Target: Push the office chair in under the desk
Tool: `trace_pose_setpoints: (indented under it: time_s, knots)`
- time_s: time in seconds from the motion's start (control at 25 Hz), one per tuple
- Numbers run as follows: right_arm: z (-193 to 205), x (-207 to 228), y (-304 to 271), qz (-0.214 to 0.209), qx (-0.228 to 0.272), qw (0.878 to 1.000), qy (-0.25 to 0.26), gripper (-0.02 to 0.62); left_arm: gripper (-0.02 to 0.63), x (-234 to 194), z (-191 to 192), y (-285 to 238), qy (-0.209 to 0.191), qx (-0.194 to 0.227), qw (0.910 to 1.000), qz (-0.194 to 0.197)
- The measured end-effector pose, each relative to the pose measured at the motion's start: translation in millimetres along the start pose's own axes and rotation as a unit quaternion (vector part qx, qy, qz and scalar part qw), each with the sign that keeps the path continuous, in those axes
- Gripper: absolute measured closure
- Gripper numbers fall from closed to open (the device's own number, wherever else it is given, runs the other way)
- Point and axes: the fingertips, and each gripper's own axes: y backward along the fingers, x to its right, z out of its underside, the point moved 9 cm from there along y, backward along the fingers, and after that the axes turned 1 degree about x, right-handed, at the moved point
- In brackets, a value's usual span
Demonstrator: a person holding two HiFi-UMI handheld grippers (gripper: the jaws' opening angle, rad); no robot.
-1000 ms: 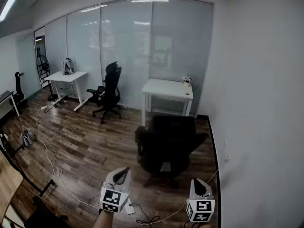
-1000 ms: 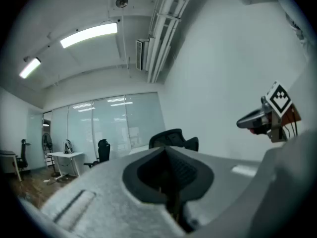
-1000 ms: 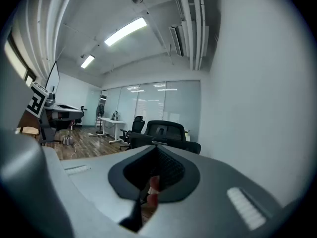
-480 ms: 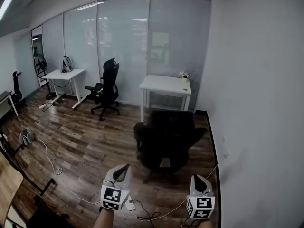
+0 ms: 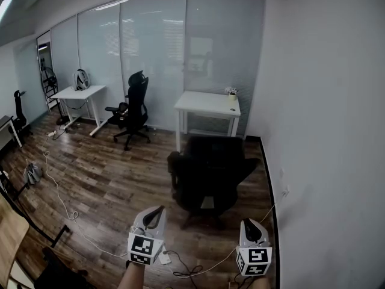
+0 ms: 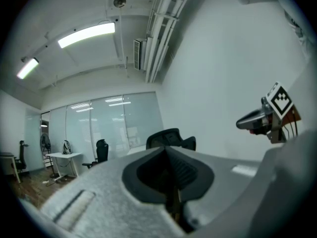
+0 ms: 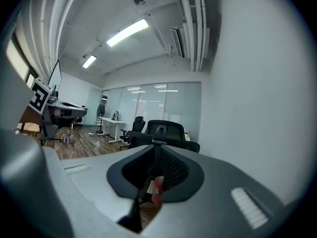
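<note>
Wood flooring (image 5: 108, 185) is running ahead of me to a frosted glass wall, and the white counter (image 5: 207, 104) is standing against it, well beyond my tongs. The black office chair (image 5: 207, 176) is sitting between the tongs and the counter, near the counter's front edge but not tucked under; I cannot tell which way it is facing. My left tongs (image 5: 157, 211) are closed on nothing. My right tongs (image 5: 251, 223) have just been parting by a hair, are looking all but closed, and are empty too. Neither is touching the chair.

I am judging that both tongs should be meeting the chair's near side, one either side of its middle, pressing evenly so it is rolling straight.

Only the head view is showing the chair's base, the gap to the counter and a loose cable (image 5: 198, 274) between the tongs. The gripper views are catching just the chair's top and the ceiling lights.
</note>
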Motion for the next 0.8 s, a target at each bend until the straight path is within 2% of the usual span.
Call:
trace_pose_setpoints:
  time_s: [0.08,0.44,0.8]
  knots:
    - [2,1,1,-0.002,0.001,1.0,-0.001,0.571,0.574,3,0,-1,0.0,-0.001,1.0,0.004]
    - [11,9,3,-0.018,-0.001,1.0,-0.005,0.483,0.528,14,4,-5,0.002,-0.008,0.9999,0.012]
    - [17,34,12,-0.028,-0.004,1.0,-0.013,0.472,0.512,41,-4,-11,-0.001,-0.016,0.9998,0.012]
